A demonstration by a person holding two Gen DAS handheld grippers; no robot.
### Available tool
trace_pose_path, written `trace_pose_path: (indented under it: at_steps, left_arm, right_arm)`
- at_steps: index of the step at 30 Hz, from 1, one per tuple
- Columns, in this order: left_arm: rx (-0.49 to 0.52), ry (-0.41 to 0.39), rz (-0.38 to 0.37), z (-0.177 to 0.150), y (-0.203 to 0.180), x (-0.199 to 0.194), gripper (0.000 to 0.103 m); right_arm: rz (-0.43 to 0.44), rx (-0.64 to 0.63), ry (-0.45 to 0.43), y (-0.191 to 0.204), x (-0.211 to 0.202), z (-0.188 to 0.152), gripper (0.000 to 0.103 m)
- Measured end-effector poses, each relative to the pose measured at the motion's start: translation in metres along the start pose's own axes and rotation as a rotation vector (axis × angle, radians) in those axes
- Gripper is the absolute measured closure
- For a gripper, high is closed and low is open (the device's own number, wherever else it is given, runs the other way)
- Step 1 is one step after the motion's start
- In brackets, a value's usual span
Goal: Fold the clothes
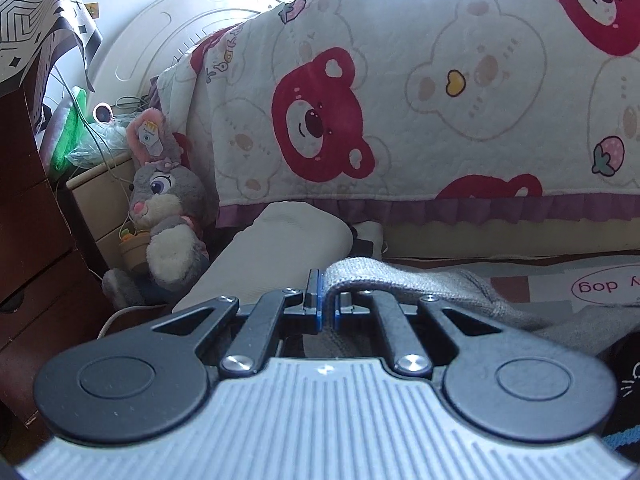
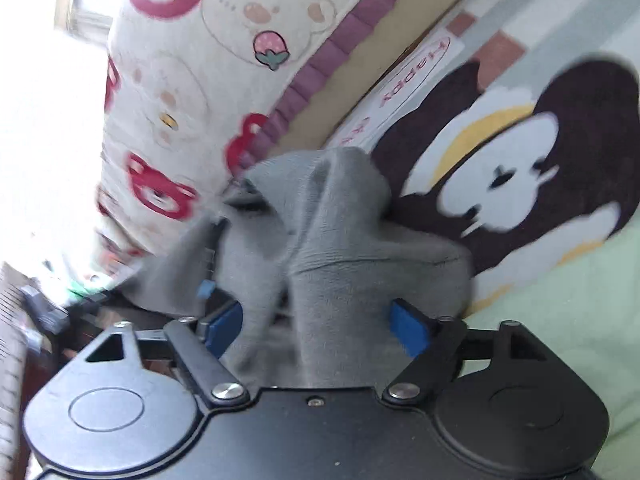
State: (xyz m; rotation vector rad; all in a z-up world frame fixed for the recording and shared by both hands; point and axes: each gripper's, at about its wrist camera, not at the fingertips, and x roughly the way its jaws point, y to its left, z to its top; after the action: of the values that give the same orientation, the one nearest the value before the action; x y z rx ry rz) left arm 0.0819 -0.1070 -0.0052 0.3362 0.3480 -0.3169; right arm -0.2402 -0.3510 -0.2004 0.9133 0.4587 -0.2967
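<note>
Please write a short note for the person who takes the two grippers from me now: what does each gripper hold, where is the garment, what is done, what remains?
Left gripper: shut on the ribbed edge of the grey knit garment, which is draped over its fingers.
Right gripper: jaws wide open, grey cloth bunched between them but not pinched.
Garment: one grey piece, lifted and crumpled above the cartoon dog mat, beside the bed with the bear quilt.
Done: one edge picked up. No neat fold is visible.
Left: probably grip a second edge with the right gripper, spread the garment flat, then fold it.
</note>
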Motion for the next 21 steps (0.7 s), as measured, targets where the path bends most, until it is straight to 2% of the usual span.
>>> trace_pose_path:
  at_steps: [7, 8, 9, 10, 11, 14, 16, 18, 21]
  left_arm:
    - [0.017, 0.001, 0.004, -0.005, -0.006, 0.0, 0.097]
    - [0.019, 0.003, 0.006, -0.006, -0.006, 0.0, 0.097]
    - [0.018, 0.009, 0.01, -0.006, -0.006, 0.001, 0.097]
    - [0.016, 0.015, 0.012, -0.007, -0.005, 0.003, 0.097]
    - [0.015, 0.021, 0.013, -0.008, -0.004, 0.005, 0.097]
    - [0.039, 0.015, 0.005, -0.012, 0.001, 0.009, 0.097]
    - [0.061, -0.024, 0.011, -0.01, 0.007, 0.007, 0.098]
    - [0.042, -0.058, 0.026, 0.001, 0.018, 0.002, 0.098]
    - [-0.018, -0.068, 0.021, 0.023, 0.035, -0.008, 0.098]
  right_arm:
    - [-0.115, -0.179, -0.026, 0.025, 0.006, 0.003, 0.017]
    - [-0.131, -0.204, -0.03, 0.028, 0.007, 0.003, 0.019]
    - [-0.148, -0.23, -0.034, 0.032, 0.008, 0.004, 0.025]
    - [-0.164, -0.255, -0.038, 0.035, 0.008, 0.004, 0.066]
    - [-0.18, -0.281, -0.042, 0.039, 0.009, 0.004, 0.093]
    - [-0.23, -0.357, -0.053, 0.049, 0.012, 0.006, 0.094]
    - [-0.262, -0.407, -0.07, 0.056, 0.009, 0.01, 0.094]
    - [-0.294, -0.452, -0.128, 0.065, -0.014, 0.03, 0.094]
    - [-0.342, -0.519, -0.217, 0.077, -0.048, 0.061, 0.095]
